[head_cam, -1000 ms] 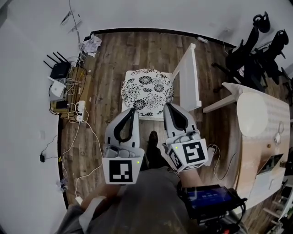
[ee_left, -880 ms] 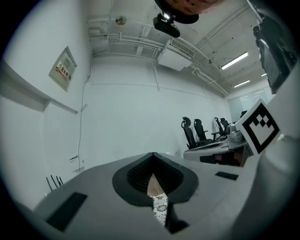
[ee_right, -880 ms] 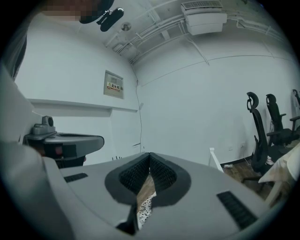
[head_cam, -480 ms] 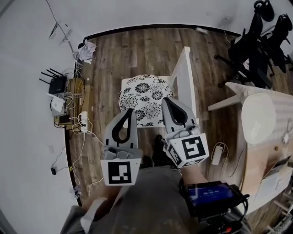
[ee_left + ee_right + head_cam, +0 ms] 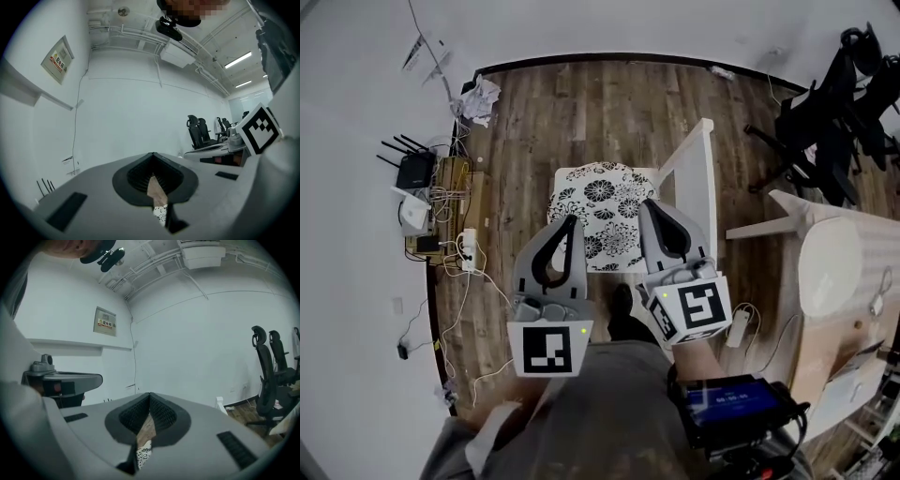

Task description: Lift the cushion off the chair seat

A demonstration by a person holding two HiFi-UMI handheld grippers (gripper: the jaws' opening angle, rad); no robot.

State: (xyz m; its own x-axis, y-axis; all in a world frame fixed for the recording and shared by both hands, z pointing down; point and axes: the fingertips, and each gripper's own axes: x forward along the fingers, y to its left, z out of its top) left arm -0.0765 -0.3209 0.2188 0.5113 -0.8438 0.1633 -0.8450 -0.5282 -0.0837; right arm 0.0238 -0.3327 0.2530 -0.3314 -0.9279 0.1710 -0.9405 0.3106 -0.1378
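Near floral cushion [image 5: 600, 197] on chair [image 5: 698, 178], left tongs [image 5: 572, 221] and right tongs [image 5: 648, 204] clenched empty, wall sign [image 5: 57, 59] unreadable.

The left gripper [image 5: 569, 225] is in the lower middle of the head view, a little left of centre, and it points up the frame. Its jaws are closed together, with nothing between them. The right gripper [image 5: 650, 206] is beside it on the right, almost parallel and not touching it, with its tip slightly higher in the frame. Its jaws are also closed and empty.
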